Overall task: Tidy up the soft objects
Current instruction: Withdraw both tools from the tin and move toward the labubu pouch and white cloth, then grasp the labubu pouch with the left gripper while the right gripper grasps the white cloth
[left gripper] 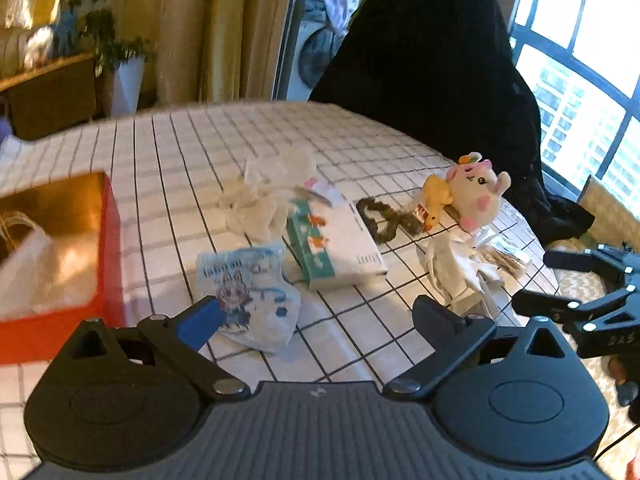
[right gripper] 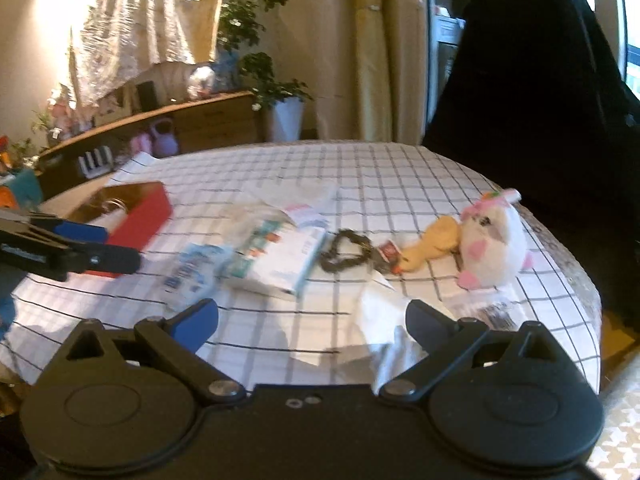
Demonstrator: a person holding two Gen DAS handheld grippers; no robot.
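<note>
Soft things lie scattered on a table with a checked cloth (left gripper: pixel 180 152). A white-and-pink plush (left gripper: pixel 476 194) (right gripper: pixel 492 240) rests against a yellow duck plush (left gripper: pixel 436 200) (right gripper: pixel 428 248), with a dark scrunchie (left gripper: pixel 384 218) (right gripper: pixel 346 256) to their left. A teal-and-white tissue pack (left gripper: pixel 336 244) (right gripper: pixel 280 264) lies in the middle, and a printed pouch (left gripper: pixel 248 288) (right gripper: pixel 196 276) nearer me. My left gripper (left gripper: pixel 316 316) (right gripper: pixel 108 246) hangs open just above the pouch. My right gripper (right gripper: pixel 314 320) (left gripper: pixel 548 280) stands open over a crumpled white cloth (right gripper: pixel 384 312) (left gripper: pixel 460 268). Neither holds anything.
A red box (left gripper: pixel 110 256) (right gripper: pixel 144 216) with a plastic bag inside stands at the table's left. Crumpled white wrapping (left gripper: pixel 260 196) lies behind the tissue pack. A black garment (left gripper: pixel 432 60) hangs beyond the far right edge. A sideboard and potted plant (right gripper: pixel 280 92) stand behind.
</note>
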